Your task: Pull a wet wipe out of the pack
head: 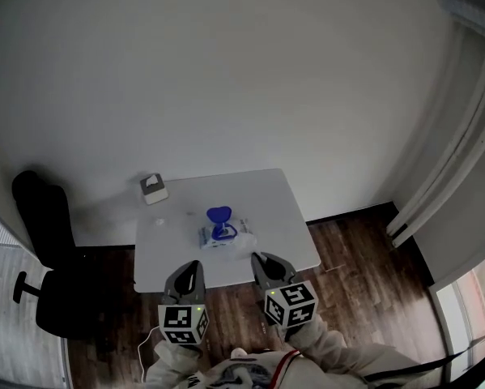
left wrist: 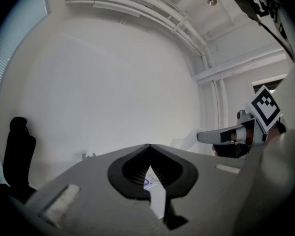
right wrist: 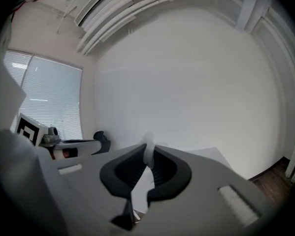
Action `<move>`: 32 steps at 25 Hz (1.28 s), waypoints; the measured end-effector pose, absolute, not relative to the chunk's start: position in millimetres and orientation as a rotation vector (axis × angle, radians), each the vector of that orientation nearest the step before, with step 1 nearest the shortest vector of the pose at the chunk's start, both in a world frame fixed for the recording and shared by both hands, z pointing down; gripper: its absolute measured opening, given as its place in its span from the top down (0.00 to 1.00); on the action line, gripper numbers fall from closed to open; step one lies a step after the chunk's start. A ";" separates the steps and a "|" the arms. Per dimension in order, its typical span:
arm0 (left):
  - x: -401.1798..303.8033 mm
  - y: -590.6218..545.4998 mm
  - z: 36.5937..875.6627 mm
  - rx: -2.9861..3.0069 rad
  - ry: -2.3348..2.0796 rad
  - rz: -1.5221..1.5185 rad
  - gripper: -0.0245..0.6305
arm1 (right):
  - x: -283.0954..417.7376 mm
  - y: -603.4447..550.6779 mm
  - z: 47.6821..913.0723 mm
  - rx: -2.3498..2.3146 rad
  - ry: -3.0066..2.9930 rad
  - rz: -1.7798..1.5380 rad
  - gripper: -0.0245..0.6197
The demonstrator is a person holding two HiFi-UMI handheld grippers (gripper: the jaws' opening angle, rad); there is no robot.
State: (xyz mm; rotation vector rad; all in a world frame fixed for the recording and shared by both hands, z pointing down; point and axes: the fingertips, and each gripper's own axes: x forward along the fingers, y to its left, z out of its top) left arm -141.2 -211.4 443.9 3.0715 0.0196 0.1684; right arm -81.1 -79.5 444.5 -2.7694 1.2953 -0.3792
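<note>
The wet wipe pack (head: 226,235) lies on the white table (head: 274,209), with its blue lid (head: 219,215) flipped up. My right gripper (head: 257,258) is at the pack's near right corner, shut on a white wet wipe (head: 244,245). In the right gripper view the wipe (right wrist: 148,154) shows pinched between the closed tips of the right gripper (right wrist: 148,149). My left gripper (head: 195,264) hovers at the table's near edge, left of the pack, shut with nothing in it. In the left gripper view the left gripper (left wrist: 148,146) has its tips meeting, and the pack (left wrist: 148,182) peeks through the gap below.
A small white box (head: 153,189) stands at the table's far left corner. A black office chair (head: 48,241) is left of the table. A white wall runs behind, and dark wood floor (head: 363,250) lies to the right.
</note>
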 end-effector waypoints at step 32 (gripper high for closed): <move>-135.6 -178.5 435.2 3.108 0.015 0.157 0.96 | -72.4 -49.9 440.3 -2.802 1.334 -0.340 0.95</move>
